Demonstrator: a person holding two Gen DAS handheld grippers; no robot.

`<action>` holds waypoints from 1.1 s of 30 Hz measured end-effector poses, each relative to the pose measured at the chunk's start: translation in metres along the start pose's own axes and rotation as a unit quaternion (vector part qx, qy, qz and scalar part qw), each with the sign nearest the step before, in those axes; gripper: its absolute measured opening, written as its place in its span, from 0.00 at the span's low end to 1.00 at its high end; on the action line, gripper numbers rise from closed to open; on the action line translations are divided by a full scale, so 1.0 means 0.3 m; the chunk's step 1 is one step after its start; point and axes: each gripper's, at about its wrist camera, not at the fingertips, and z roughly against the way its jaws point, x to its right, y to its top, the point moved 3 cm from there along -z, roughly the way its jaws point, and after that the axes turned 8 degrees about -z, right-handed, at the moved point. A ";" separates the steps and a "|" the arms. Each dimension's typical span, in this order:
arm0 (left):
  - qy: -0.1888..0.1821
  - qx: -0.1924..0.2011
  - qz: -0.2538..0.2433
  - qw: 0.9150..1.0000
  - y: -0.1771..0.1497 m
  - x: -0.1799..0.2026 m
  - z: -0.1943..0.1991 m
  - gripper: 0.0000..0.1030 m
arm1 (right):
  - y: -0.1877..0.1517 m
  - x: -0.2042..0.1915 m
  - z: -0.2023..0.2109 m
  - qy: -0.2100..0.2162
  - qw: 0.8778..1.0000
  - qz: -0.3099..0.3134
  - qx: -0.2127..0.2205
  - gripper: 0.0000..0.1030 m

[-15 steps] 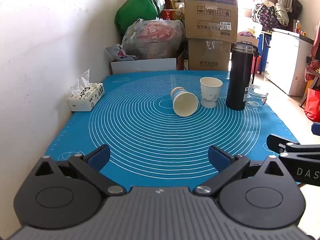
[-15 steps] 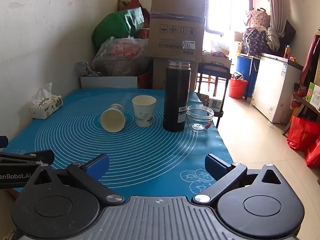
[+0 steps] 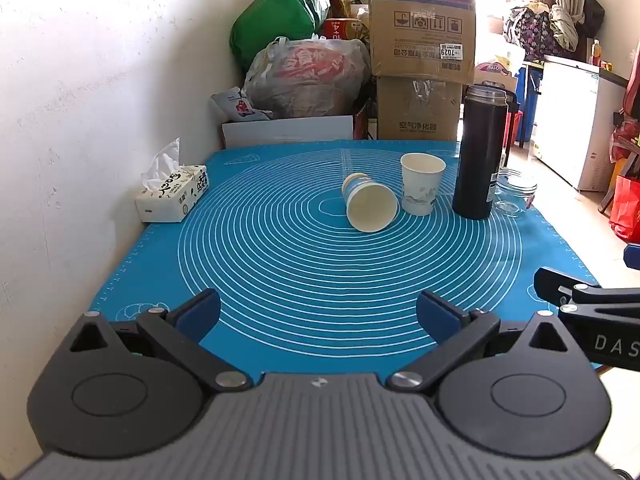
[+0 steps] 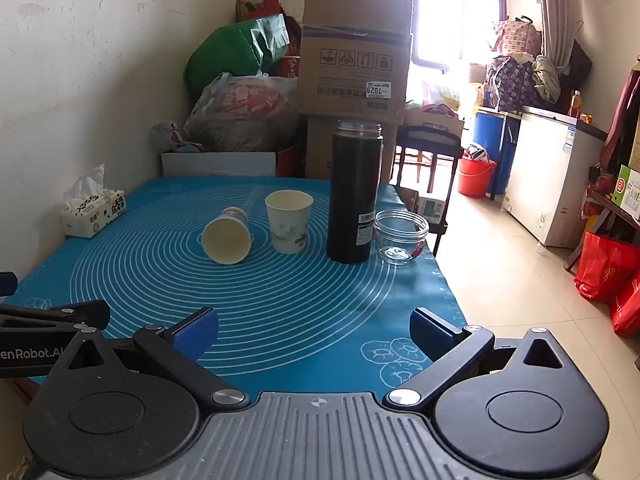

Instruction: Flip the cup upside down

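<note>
Both claws wide apart and holding nothing: left claw [image 3: 318, 314] low at the near edge of the blue mat [image 3: 304, 280], right claw [image 4: 314, 330] likewise, near the mat's right front corner. Neither yet close to any cup.

Two paper cups near the middle of the tabletop. Upright cup [image 4: 289, 222] standing mouth up, just left of the black flask [image 4: 354, 192]; tipped cup [image 4: 227, 236] lying on its side just beside it, mouth toward the cameras. Hard to say from the task line which one is meant; probably the upright one, since only that needs a full half turn.

For a clean flip: approach the upright cup from the side, at mid-height, clear of the flask and the tipped cup. Close gently, as thin paper walls crush easily. Lift before turning, so the rim clears the mat, then rotate the wrist a half turn and set the mouth flat down before letting go. Best done with the right claw, nearer that side, though the flask crowds the right flank; coming in from the front looks safer.

Contents: both cups look empty inside, pale walls showing. Glass jar [image 4: 400, 236] beside the flask, lidless, seemingly empty. Flask capped, contents hidden. Tissue box [image 3: 172, 194] by the wall, a tissue sticking up.
</note>
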 end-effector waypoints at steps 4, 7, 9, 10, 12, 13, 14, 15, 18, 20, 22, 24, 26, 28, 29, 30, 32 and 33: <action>0.000 0.000 0.000 1.000 0.000 0.000 0.000 1.00 | 0.000 0.000 0.000 0.000 1.000 0.000 0.000 1.00; 0.001 0.000 0.000 1.000 0.000 -0.001 0.000 1.00 | 0.000 0.000 0.000 0.001 1.000 -0.001 -0.001 1.00; 0.001 0.000 0.001 1.000 0.000 -0.001 0.000 1.00 | 0.000 0.001 0.001 0.001 1.000 -0.001 -0.001 1.00; 0.001 0.000 0.001 1.000 0.000 -0.001 0.000 1.00 | 0.000 0.000 0.001 0.001 1.000 -0.001 -0.001 1.00; 0.002 0.000 0.001 1.000 0.000 -0.001 -0.001 1.00 | 0.000 0.001 0.001 0.001 1.000 -0.001 -0.002 1.00; 0.002 -0.001 0.002 1.000 -0.001 -0.002 -0.002 1.00 | 0.000 0.001 0.001 0.001 1.000 -0.001 -0.002 1.00; 0.002 -0.002 0.002 1.000 -0.005 0.000 -0.002 1.00 | 0.000 0.001 0.001 0.001 1.000 -0.001 -0.002 1.00; 0.001 -0.003 0.003 1.000 -0.005 -0.001 -0.004 1.00 | 0.000 0.001 0.001 0.001 1.000 -0.001 -0.002 1.00; 0.001 -0.004 0.003 1.000 -0.007 -0.005 -0.010 1.00 | -0.001 0.004 0.003 0.001 1.000 -0.001 -0.002 1.00; 0.001 -0.004 0.003 1.000 -0.007 -0.005 -0.010 1.00 | -0.002 0.007 0.004 0.001 1.000 -0.001 -0.002 1.00; 0.001 -0.003 0.002 1.000 -0.007 -0.005 -0.010 1.00 | -0.001 -0.003 -0.002 0.001 1.000 0.000 -0.002 1.00; 0.001 -0.003 0.002 1.000 -0.006 -0.004 -0.012 1.00 | -0.001 -0.003 -0.001 0.001 1.000 0.000 -0.002 1.00; 0.001 -0.003 0.002 1.000 -0.005 -0.002 -0.013 1.00 | -0.001 -0.002 0.000 0.001 1.000 0.000 -0.002 1.00; 0.002 -0.003 0.002 1.000 -0.005 -0.002 -0.013 1.00 | -0.001 -0.002 -0.001 0.001 1.000 0.000 -0.002 1.00; 0.002 -0.003 0.002 1.000 -0.005 -0.002 -0.013 1.00 | -0.001 -0.002 -0.001 0.001 1.000 0.000 -0.002 1.00; 0.002 -0.003 0.003 1.000 -0.005 -0.002 -0.012 1.00 | -0.001 -0.003 -0.002 0.001 1.000 0.000 -0.002 1.00; 0.002 -0.003 0.002 1.000 -0.005 -0.002 -0.013 1.00 | -0.002 -0.002 -0.001 0.001 1.000 0.000 -0.002 1.00; 0.001 -0.003 0.002 1.000 -0.005 -0.002 -0.012 1.00 | -0.002 -0.002 -0.001 0.001 1.000 0.000 -0.002 1.00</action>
